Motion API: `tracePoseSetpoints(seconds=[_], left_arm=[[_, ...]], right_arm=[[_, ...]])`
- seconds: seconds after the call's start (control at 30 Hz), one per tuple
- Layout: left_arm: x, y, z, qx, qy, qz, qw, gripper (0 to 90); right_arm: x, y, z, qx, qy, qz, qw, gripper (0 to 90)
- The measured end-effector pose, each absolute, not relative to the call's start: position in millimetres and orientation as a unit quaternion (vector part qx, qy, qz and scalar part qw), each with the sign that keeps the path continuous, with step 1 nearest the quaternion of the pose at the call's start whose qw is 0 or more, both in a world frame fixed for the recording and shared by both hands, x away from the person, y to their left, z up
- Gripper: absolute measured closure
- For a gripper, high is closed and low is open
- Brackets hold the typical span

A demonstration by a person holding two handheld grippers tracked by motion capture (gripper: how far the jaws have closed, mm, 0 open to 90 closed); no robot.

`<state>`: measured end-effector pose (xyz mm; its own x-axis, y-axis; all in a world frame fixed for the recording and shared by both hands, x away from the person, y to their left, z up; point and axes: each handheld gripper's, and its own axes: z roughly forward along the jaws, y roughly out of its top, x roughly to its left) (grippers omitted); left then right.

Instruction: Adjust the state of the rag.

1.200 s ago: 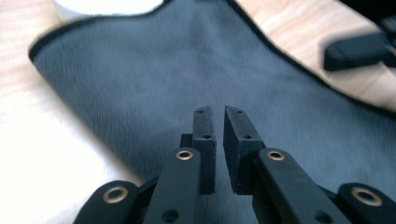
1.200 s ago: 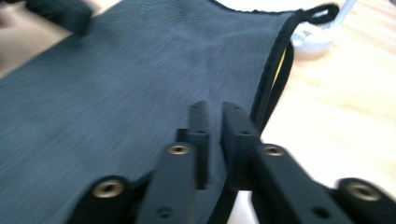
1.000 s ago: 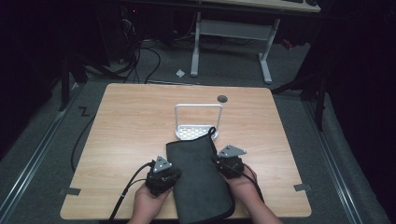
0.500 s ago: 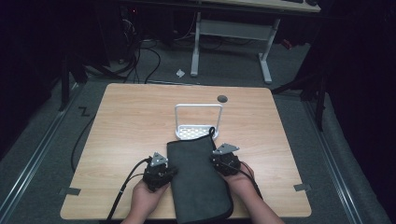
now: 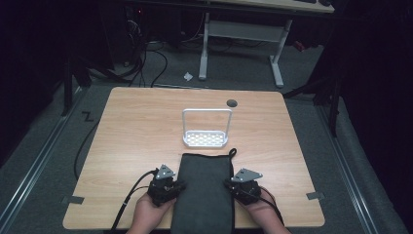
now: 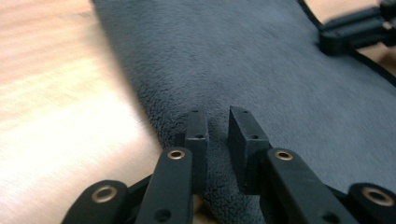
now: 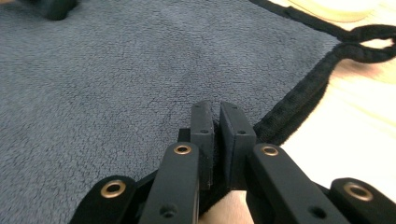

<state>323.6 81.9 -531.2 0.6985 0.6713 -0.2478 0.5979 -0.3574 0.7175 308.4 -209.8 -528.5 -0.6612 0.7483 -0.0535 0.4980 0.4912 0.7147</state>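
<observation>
the dark grey towel lies flat on the table, at the near edge, its long axis running away from me. its far edge stops just short of the white wire rack, which stands upright near the table centre. a black hanging loop projects from the towel's far right corner.

my left claw sits at the towel's left edge, level with my right claw at the right edge. both hands hold the claws low over the table.

left claw state: in the left gripper view, the 2 jaws stand a narrow gap apart. a raised ridge of the towel's edge lies in that gap. the jaws have just been opening.

right claw state: in the right gripper view, the 2 jaws are nearly together, with a thin slit between them. the towel's black hemmed edge runs into that slit. i cannot tell whether the pads still press on it. these jaws have also just been opening a little.
</observation>
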Motion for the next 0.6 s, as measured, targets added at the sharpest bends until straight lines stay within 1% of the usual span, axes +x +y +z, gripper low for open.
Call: tracePoseSetpoints(seconds=[0.07,0.13,0.23,0.33,0.4,0.47,0.57,0.6], left_arm=[[323,82,-528,0.824,0.384,0.045,0.415,73.8],[330,84,-524,0.812,0.396,0.061,0.425,68.3],[352,88,-519,0.783,0.426,0.078,0.446,55.2],[378,86,-519,0.769,0.444,0.088,0.45,46.6],[391,83,-522,0.766,0.454,0.075,0.448,43.8],[402,79,-525,0.762,0.466,0.06,0.446,41.4],[407,74,-528,0.761,0.472,0.059,0.442,41.2],[407,73,-528,0.761,0.474,0.059,0.44,41.2]], right_arm=[[307,-211,-529,0.369,0.843,0.345,0.183,82.8],[308,-212,-528,0.373,0.839,0.352,0.178,79.3],[310,-216,-524,0.381,0.828,0.371,0.176,75.1],[315,-218,-520,0.389,0.817,0.383,0.187,69.7],[321,-219,-518,0.394,0.811,0.384,0.2,66.4],[333,-220,-514,0.401,0.804,0.386,0.208,61.0],[354,-220,-512,0.42,0.793,0.392,0.201,50.5],[360,-219,-513,0.429,0.791,0.392,0.192,47.3]])
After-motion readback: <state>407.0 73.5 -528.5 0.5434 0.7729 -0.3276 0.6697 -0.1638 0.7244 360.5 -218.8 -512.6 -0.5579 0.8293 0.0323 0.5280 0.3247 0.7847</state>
